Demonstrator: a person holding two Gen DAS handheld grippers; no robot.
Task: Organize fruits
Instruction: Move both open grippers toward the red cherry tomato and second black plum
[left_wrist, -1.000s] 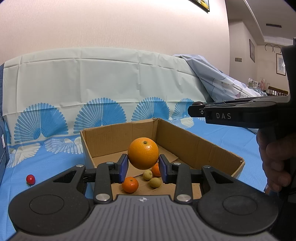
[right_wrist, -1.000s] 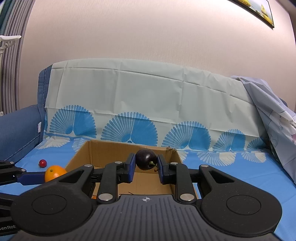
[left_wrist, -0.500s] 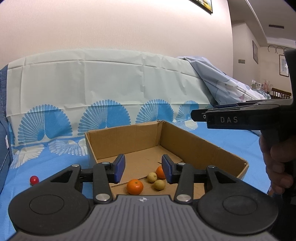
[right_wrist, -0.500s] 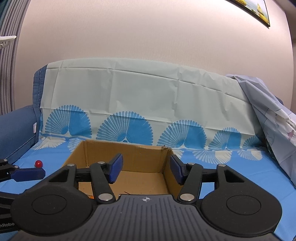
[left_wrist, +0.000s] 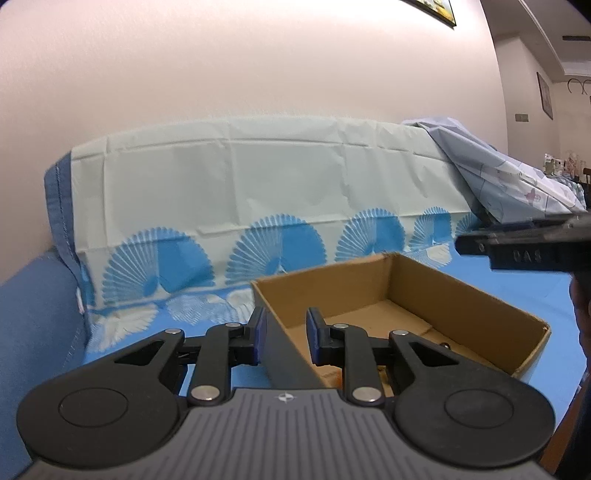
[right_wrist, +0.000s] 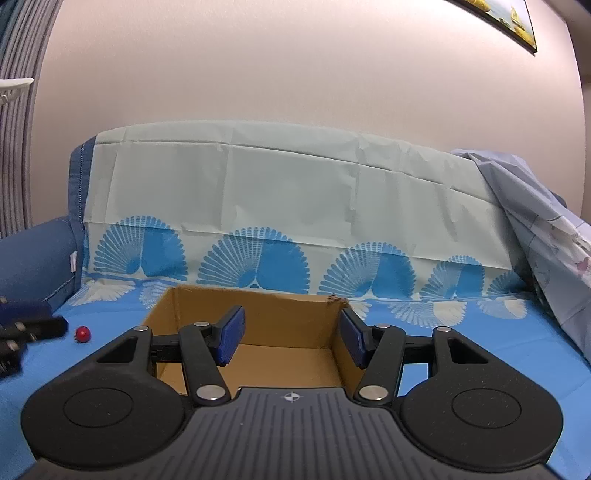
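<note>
A pale wall backs a sofa draped in a cloth with blue fan prints.

Left wrist view: the left gripper has just been narrowing, and its fingers now stand close together but apart, with nothing between them. Beyond and to the right of the fingers sits the box; its near left corner lies straight ahead between them. The gripper body hides most of the fruit in the box; only an orange scrap shows below the right finger. The right gripper's side juts in above the box's right wall.

Right wrist view: the right gripper is half open and empty, its fingers framing the box interior just ahead. Well left of the left finger, a cherry lies on the cloth outside the box, and the left gripper's tip is near it.

The cherry looks like the piece left to collect. To do it well, the left fingers should reopen wide enough, come down level with the cloth on both sides of the fruit, and close gently, since something so small and round will roll or squash under a careless pinch.
</note>
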